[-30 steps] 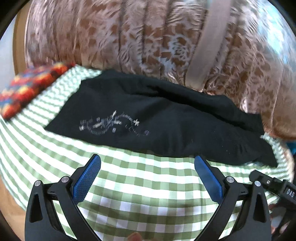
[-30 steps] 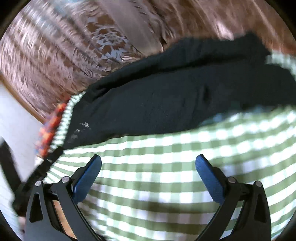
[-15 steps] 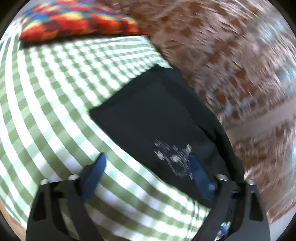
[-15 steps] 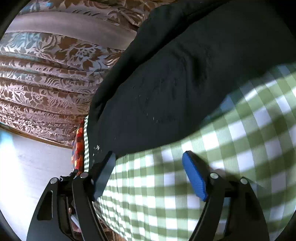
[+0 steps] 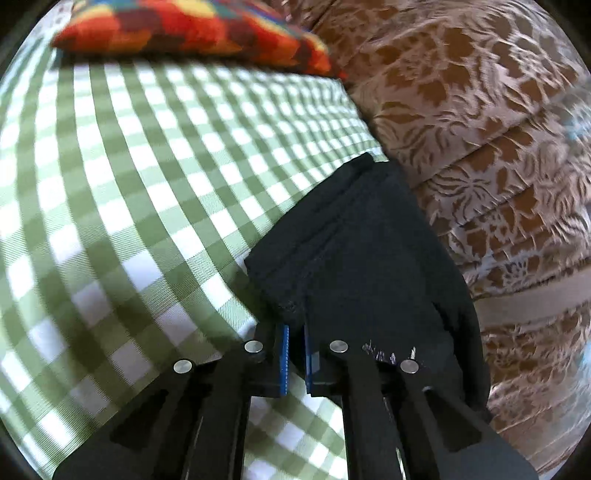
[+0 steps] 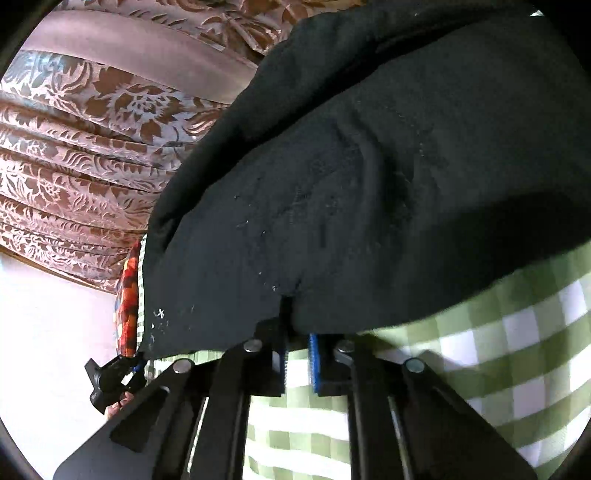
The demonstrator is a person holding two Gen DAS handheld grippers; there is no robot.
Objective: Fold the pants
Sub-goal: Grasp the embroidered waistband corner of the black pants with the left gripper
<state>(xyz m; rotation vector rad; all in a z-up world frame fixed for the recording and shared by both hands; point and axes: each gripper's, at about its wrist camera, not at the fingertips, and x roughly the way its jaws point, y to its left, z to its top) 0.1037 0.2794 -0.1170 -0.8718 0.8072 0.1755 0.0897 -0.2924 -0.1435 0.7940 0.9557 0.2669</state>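
Observation:
The black pants point(image 5: 354, 251) lie on a green and white checked cloth point(image 5: 122, 192), with white stitching near one end. My left gripper point(image 5: 294, 325) is shut on the near corner edge of the pants at that end. In the right wrist view the pants point(image 6: 369, 177) fill the upper frame, bunched and creased. My right gripper point(image 6: 297, 325) is shut on their near edge. The left gripper point(image 6: 110, 376) shows small at the far end of the pants in the right wrist view.
A brown floral curtain point(image 5: 480, 110) hangs right behind the pants and also shows in the right wrist view point(image 6: 92, 147). A red and orange patterned cushion point(image 5: 192, 29) lies at the far end of the cloth. A pale wall point(image 6: 48, 332) is beyond.
Both grippers were open and back from the pants. They have moved in to opposite ends of the near edge and shut on the fabric.

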